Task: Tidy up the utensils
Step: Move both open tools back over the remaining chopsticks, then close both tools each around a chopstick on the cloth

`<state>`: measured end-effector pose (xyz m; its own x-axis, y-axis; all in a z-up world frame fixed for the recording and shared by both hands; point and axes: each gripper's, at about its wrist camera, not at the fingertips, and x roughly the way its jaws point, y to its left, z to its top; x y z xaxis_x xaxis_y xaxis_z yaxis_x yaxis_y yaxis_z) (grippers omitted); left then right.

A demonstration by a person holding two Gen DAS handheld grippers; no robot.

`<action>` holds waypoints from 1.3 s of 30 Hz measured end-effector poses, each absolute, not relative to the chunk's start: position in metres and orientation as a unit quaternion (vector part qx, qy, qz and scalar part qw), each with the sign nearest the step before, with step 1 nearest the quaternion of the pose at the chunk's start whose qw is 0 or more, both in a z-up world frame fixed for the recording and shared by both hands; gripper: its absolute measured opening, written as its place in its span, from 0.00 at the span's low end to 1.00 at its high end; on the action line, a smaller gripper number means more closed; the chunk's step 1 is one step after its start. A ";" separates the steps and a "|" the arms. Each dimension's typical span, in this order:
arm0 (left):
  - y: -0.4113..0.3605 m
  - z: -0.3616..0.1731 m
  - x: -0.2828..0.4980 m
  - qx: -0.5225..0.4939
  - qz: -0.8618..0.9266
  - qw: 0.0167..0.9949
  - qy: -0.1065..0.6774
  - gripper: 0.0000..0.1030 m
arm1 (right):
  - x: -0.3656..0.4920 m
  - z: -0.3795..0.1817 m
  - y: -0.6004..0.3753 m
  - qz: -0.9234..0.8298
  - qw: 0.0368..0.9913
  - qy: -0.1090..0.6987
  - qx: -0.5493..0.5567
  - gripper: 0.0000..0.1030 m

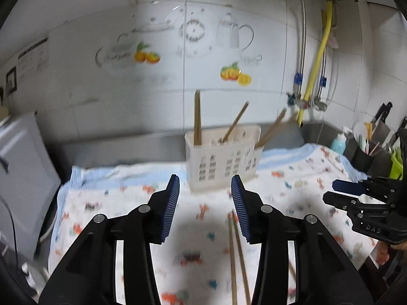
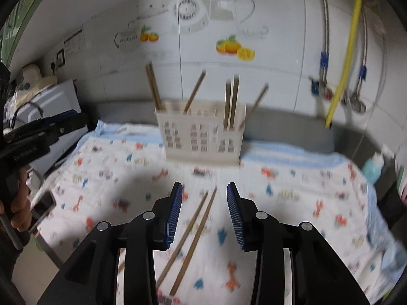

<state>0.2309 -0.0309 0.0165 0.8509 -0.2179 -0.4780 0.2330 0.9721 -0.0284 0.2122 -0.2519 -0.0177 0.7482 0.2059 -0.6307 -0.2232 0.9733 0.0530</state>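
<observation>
Cloth [image 2: 292, 178] on counter: white, small multicoloured animal print, pale blue border. Utensil holder [image 2: 201, 137]: cream, window-pattern cutouts. Chopsticks [image 2: 195, 231]: brown wood. Tongs: black, ribbed blue pads [image 1: 171, 203]. Wall tiles [image 1: 101, 81]: white, orange-fruit decals.

Motion blur smears the cloth's prints [image 2: 162, 174], and the loose chopsticks [image 1: 237, 261] (two) run off the bottom edge.

Wooden chopsticks [image 2: 193, 231] are lying matt on the soft printed cloth [image 2: 292, 203]; the white plastic holder [image 2: 201, 137] is showing smooth; glossy wall tiles [image 1: 229, 12] are gleaming
</observation>
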 end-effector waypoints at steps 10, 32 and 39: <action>-0.017 -0.052 0.190 0.005 -0.101 0.948 0.301 0.49 | 0.168 -0.103 -0.236 0.109 0.916 0.387 0.002 0.27; -0.050 -0.142 0.189 0.003 -0.152 0.903 0.403 0.35 | 0.176 -0.152 -0.220 0.090 0.903 0.419 0.017 0.14; -0.057 -0.155 0.196 0.004 -0.151 0.895 0.419 0.31 | 0.177 -0.153 -0.220 0.088 0.905 0.415 0.016 0.13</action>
